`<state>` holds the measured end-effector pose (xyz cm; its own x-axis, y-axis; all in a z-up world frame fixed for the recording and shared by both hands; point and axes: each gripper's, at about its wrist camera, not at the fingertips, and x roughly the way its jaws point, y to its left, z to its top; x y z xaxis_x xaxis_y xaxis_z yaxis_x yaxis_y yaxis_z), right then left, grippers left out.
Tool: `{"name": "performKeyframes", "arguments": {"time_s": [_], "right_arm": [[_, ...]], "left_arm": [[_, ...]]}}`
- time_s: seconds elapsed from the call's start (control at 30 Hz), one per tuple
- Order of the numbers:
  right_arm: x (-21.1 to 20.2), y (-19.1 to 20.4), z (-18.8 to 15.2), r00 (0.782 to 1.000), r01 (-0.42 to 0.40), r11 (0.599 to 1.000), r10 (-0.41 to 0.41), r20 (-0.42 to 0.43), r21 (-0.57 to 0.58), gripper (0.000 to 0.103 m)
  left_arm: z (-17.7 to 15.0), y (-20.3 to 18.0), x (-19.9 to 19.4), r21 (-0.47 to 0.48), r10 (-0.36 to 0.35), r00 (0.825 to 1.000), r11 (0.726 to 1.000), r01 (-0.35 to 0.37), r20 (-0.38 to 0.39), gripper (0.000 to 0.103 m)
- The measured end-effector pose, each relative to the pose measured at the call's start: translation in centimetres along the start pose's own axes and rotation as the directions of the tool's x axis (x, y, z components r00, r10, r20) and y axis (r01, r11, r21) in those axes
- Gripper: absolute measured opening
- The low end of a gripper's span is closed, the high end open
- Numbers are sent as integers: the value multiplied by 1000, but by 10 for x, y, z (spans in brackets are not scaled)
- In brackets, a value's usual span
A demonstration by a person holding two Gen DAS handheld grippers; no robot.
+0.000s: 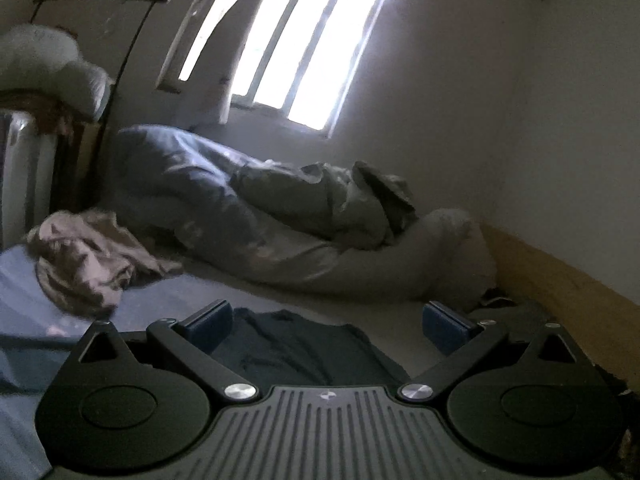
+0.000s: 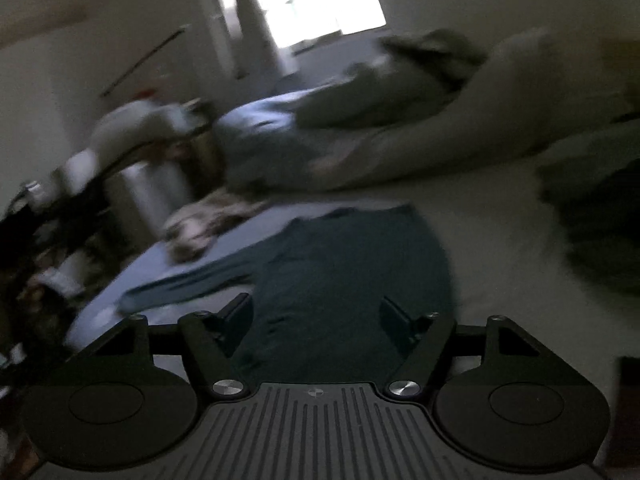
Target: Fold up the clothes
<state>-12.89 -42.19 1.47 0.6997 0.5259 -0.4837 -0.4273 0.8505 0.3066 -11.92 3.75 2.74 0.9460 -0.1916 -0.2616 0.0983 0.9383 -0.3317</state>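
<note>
Bed [image 1: 352, 304] with dark shirt [image 2: 340, 264] lying flat at 6 o'clock, one sleeve [image 2: 188, 280] stretched toward 9 o'clock. Left gripper [image 1: 326, 322] and right gripper [image 2: 316, 320] each hang above the shirt, jaws spread, nothing pinched. Crumpled beige garment [image 1: 84, 256] at 9 o'clock; heaped duvet [image 1: 240, 208] at 12 o'clock, below the window [image 1: 296, 40].
</note>
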Motion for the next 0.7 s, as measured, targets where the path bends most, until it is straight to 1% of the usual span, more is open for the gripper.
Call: {"name": "performKeyframes", "arguments": {"time_s": [0.03, 0.07, 0.17, 0.27, 0.33, 0.4, 0.5, 0.57, 0.7], "right_arm": [[1, -8, 2, 1000, 29, 1000, -29, -4, 6, 74], [3, -14, 1, 999, 38, 999, -38, -11, 9, 74], [15, -25, -11, 999, 36, 999, -35, -35, 30, 75], [27, -34, -26, 997, 28, 997, -23, -69, 69, 76], [34, -38, -33, 994, 40, 997, -33, -100, 69, 76], [39, -39, -39, 991, 50, 997, -43, -128, 51, 76], [42, -43, -47, 987, 59, 997, -52, -154, 41, 76], [42, -46, -55, 984, 52, 998, -43, -172, 48, 76], [42, -38, -78, 975, 27, 999, -21, -222, 26, 74]], "left_arm": [[-4, 0, 5, -9, 4, 1000, 1000, -5, -14, 103], [-7, -2, 11, -12, 9, 1000, 1000, -10, -29, 103], [-15, -8, 29, -13, 23, 997, 1000, -24, -72, 103], [-18, -15, 43, -12, 18, 995, 1000, -20, -95, 103], [-18, -21, 50, 11, 14, 994, 1000, -13, -106, 103], [-18, -27, 54, 39, 13, 994, 999, -9, -111, 103], [-19, -29, 56, 28, 6, 994, 1000, -3, -107, 103], [-23, -30, 55, 11, -4, 994, 1000, 5, -110, 103], [-36, -37, 47, 30, -9, 992, 999, 13, -129, 103]]}}
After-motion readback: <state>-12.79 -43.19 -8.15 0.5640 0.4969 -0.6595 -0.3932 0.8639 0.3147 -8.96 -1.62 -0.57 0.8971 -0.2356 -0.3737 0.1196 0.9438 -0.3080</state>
